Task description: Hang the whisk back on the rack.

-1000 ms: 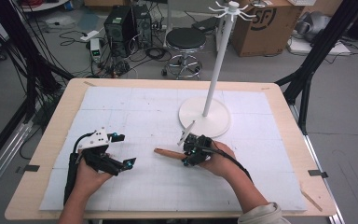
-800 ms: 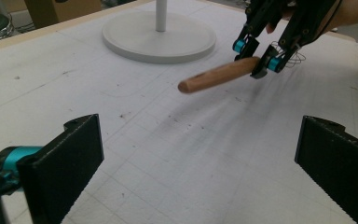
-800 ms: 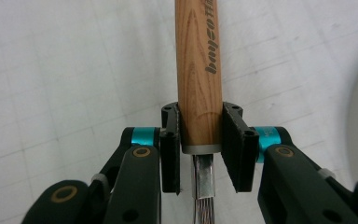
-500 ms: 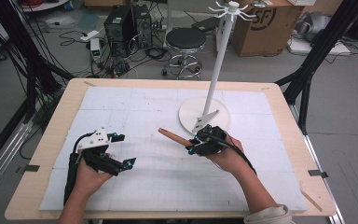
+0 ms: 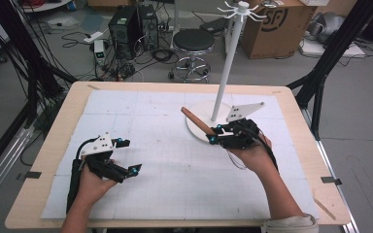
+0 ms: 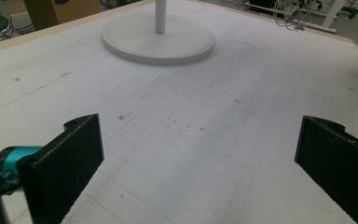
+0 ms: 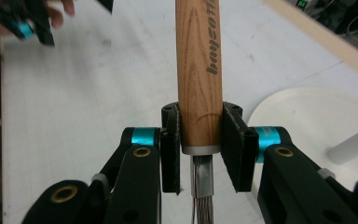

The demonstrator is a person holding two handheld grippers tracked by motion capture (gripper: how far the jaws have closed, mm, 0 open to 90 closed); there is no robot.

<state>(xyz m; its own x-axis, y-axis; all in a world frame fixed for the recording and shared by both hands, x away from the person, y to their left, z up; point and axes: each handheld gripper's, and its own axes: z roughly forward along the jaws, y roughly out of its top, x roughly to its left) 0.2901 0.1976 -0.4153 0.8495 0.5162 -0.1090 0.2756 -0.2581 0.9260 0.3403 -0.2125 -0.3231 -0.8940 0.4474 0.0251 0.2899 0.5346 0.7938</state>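
High view looks forward and down from above the person's side, whole table [image 5: 48, 160] visible. Left gripper view sits low, close to the mat, facing the stand base [image 6: 158, 39] (also in high view [image 5: 196, 127]). Right gripper view looks along its jaws, very close.
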